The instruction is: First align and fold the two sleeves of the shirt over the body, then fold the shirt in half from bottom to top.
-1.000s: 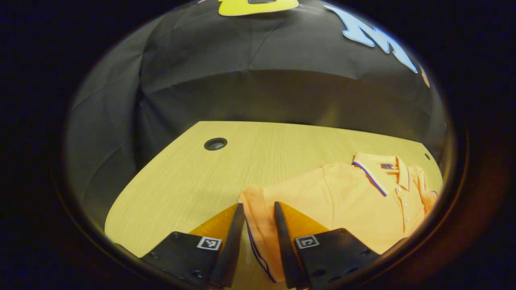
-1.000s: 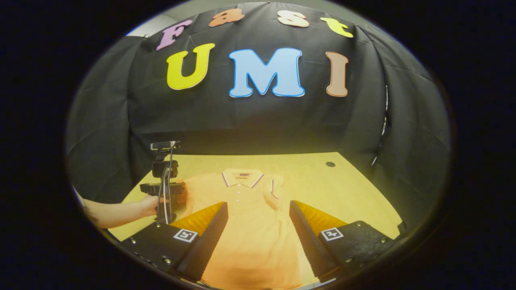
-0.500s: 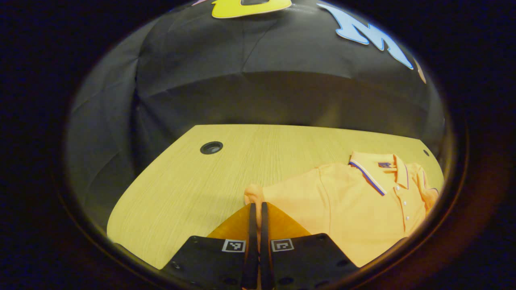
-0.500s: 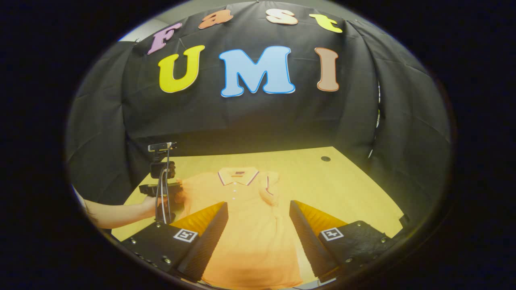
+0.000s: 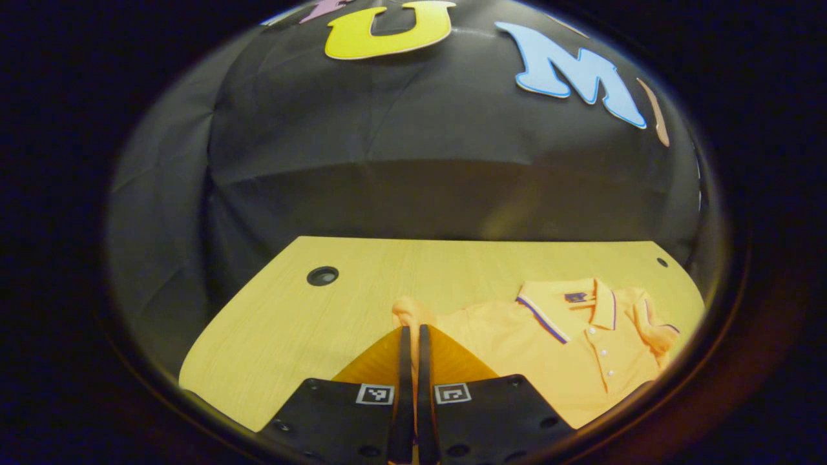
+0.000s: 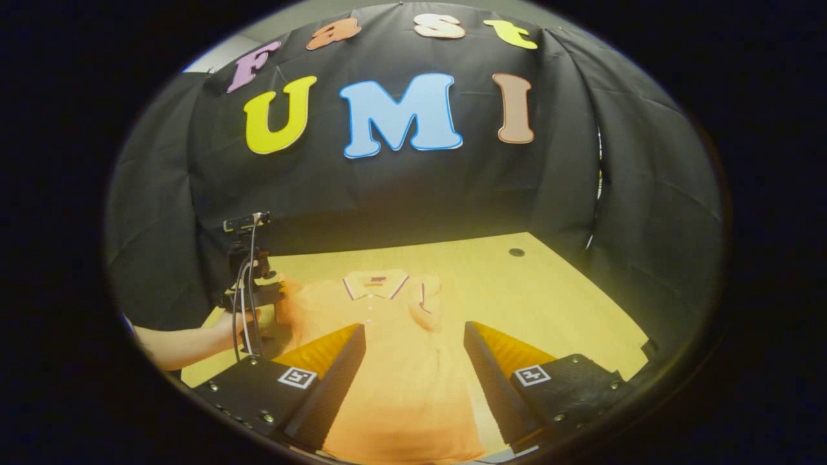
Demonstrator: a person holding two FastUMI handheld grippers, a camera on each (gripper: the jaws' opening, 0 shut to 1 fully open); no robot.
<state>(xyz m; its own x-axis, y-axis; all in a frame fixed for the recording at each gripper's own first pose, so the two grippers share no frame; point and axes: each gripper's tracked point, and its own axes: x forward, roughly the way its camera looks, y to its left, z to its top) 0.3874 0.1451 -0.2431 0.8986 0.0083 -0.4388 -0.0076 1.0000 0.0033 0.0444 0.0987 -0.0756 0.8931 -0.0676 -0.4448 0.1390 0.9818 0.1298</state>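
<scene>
The orange shirt (image 6: 394, 361) lies flat on the desk (image 6: 549, 297) with its collar (image 6: 375, 285) toward the far edge and its buttons facing up. One sleeve (image 6: 429, 300) is already folded over the body, next to the collar. The other sleeve (image 5: 413, 316) sticks out to the side, and the left gripper (image 5: 411, 361) has its two fingers pressed tight together on the end of it, so a little bunch of orange cloth pokes up past the tips. In the right gripper view the left gripper (image 6: 255, 303) shows at the shirt's side, with a hand (image 6: 236, 323) holding it and cables hanging down. The right gripper (image 6: 413, 361) is wide open and holds nothing; it is above the lower part of the shirt, near the front edge of the desk. The desk has a small round hole (image 5: 322, 276) near one far corner and another hole (image 6: 516, 252) near the other far corner.
</scene>
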